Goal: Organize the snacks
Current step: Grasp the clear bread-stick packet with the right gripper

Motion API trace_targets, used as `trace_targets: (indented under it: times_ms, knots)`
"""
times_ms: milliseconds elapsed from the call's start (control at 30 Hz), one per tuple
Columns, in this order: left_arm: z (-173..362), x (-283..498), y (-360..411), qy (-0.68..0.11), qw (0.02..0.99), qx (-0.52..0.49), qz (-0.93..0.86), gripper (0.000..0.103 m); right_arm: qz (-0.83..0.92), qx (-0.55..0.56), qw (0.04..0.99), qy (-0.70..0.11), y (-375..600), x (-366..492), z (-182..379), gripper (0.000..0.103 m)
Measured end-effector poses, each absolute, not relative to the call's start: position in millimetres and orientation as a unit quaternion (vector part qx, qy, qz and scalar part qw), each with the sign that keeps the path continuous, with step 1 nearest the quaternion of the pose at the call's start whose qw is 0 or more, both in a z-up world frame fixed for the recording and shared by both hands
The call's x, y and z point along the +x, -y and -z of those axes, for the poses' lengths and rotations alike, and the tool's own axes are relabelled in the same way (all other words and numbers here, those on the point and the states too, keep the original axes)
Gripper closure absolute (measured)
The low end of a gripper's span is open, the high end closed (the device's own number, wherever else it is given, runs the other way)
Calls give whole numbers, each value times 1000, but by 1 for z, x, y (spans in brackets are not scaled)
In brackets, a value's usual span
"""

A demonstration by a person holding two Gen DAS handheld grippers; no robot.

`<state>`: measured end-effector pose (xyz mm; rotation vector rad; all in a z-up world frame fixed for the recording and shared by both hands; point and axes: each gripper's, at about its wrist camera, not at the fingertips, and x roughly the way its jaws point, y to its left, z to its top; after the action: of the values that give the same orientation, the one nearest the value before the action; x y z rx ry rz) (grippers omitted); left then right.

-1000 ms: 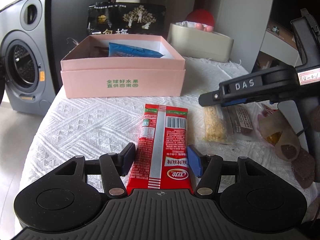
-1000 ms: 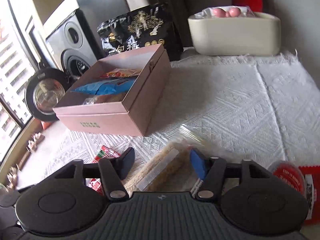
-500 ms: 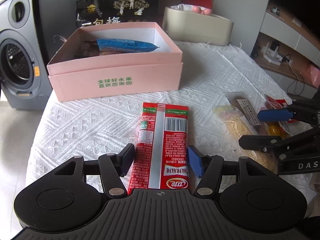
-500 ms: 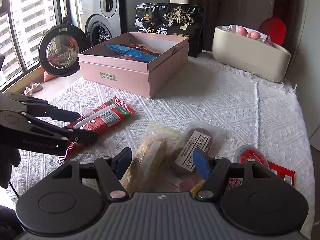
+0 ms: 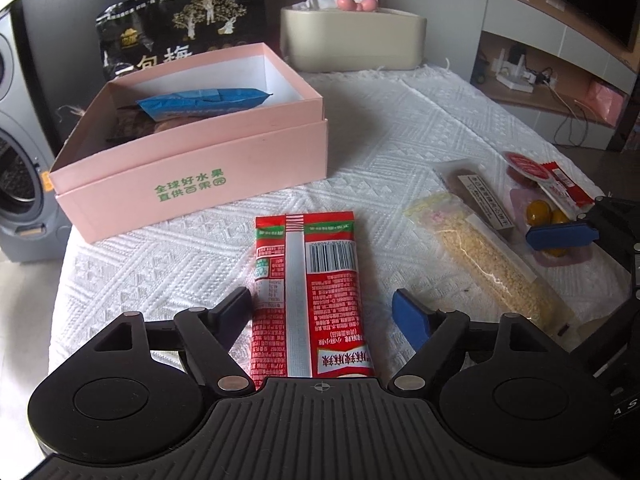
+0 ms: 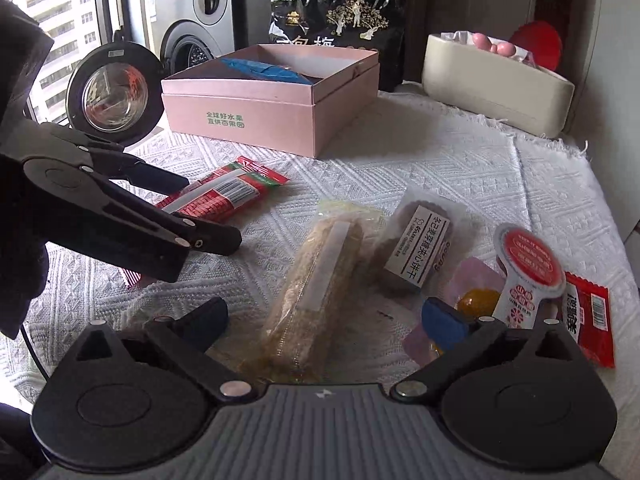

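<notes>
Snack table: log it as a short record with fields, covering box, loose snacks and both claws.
box: pink box, open, blue packet inside
left claw: jaws opening, astride the red snack pack, blue pad clear of it
right claw: jaws opening, over the clear-wrapped crumbly bar, not gripping
other loose snacks: brown biscuit pack, jelly cup
surface: white tablecloth

Ahead of the left gripper (image 5: pixel 322 312) the cloth (image 5: pixel 400 128) lies bare up to the pink box (image 5: pixel 192 184), which walls off the far left — its jaws are opening, the red packet (image 5: pixel 308 288) between them. To its right the grain bar (image 5: pixel 488 264) and the right gripper (image 6: pixel 324 316) crowd the way. Beyond the right gripper, open cloth runs to the beige tub (image 6: pixel 496 88).
</notes>
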<state>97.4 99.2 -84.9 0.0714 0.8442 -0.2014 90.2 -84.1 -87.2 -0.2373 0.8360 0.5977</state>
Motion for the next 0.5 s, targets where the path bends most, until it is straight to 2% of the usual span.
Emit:
trace_targets:
  times_ms: [100, 167, 233, 367, 433, 500]
  knots:
    - [85, 94, -100, -399, 913, 22, 82, 24, -296, -128, 860, -395, 83, 88, 87, 0]
    - [84, 88, -100, -387, 920, 20, 57, 48, -295, -124, 862, -394, 85, 87, 82, 1]
    - [80, 82, -106, -390, 919, -6, 64, 50, -305, -107, 864, -386, 88, 85, 76, 9]
    - [77, 67, -116, -394, 917, -37, 44, 51, -307, -111, 874, -359, 82, 81, 66, 16]
    - [76, 60, -118, -399, 916, -34, 30, 51, -306, -119, 871, -366, 75, 84, 65, 35]
    - [74, 53, -118, -405, 913, -34, 20, 51, -304, -121, 862, -386, 70, 90, 69, 46]
